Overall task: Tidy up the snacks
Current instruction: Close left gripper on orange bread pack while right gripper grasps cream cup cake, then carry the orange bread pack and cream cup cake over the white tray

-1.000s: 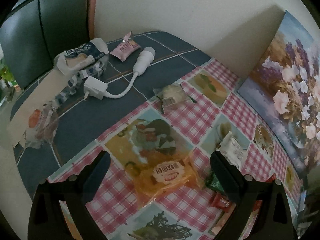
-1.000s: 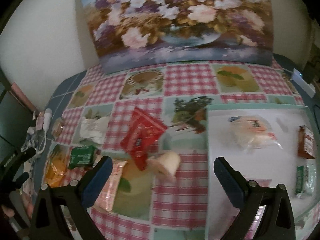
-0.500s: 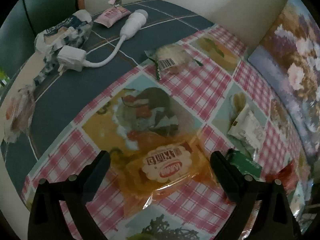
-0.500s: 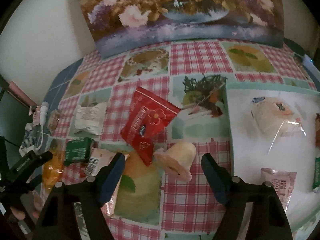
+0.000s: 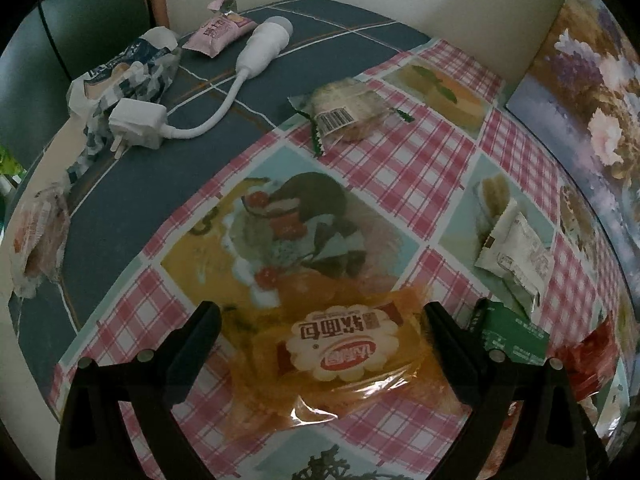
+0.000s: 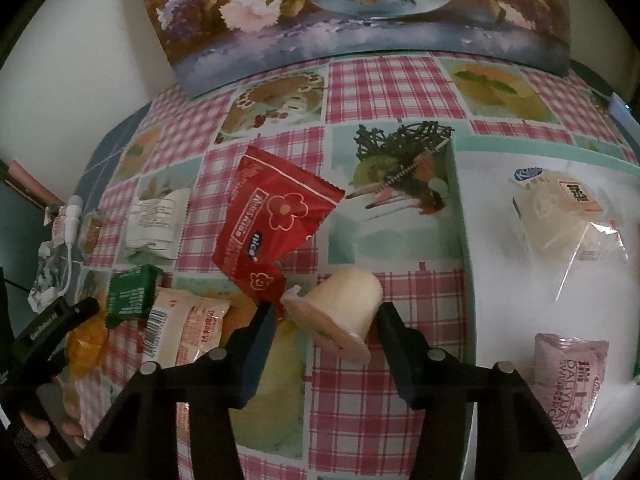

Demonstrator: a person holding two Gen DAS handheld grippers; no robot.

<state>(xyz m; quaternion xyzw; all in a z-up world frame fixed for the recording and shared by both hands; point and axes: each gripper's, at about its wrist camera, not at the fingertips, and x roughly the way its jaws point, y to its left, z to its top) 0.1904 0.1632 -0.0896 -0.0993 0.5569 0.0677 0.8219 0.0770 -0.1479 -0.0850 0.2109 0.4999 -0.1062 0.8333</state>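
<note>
An orange bread packet (image 5: 344, 352) lies flat on the checked tablecloth, between the wide-apart fingers of my open left gripper (image 5: 320, 320), which hangs just above it without touching. In the right wrist view a cream pudding cup (image 6: 340, 308) lies on its side between the fingers of my right gripper (image 6: 326, 316). Those jaws are closing on the cup. The right pad is at its side, and a thin gap shows at the left pad. The white tray with a teal rim (image 6: 456, 200) stands to the right of the cup.
The tray holds a bread packet (image 6: 560, 208) and a pink packet (image 6: 572, 380). Loose around the cup lie a red packet (image 6: 276, 216), a green packet (image 6: 130, 292) and a white packet (image 6: 156, 220). A charger with cable (image 5: 140, 124) and a flower painting (image 6: 360, 20) sit at the table's edges.
Both grippers have sunk toward the table. The right jaws have narrowed from wide open to close around the pudding cup. The orange packet now lies squarely between the left fingers.
</note>
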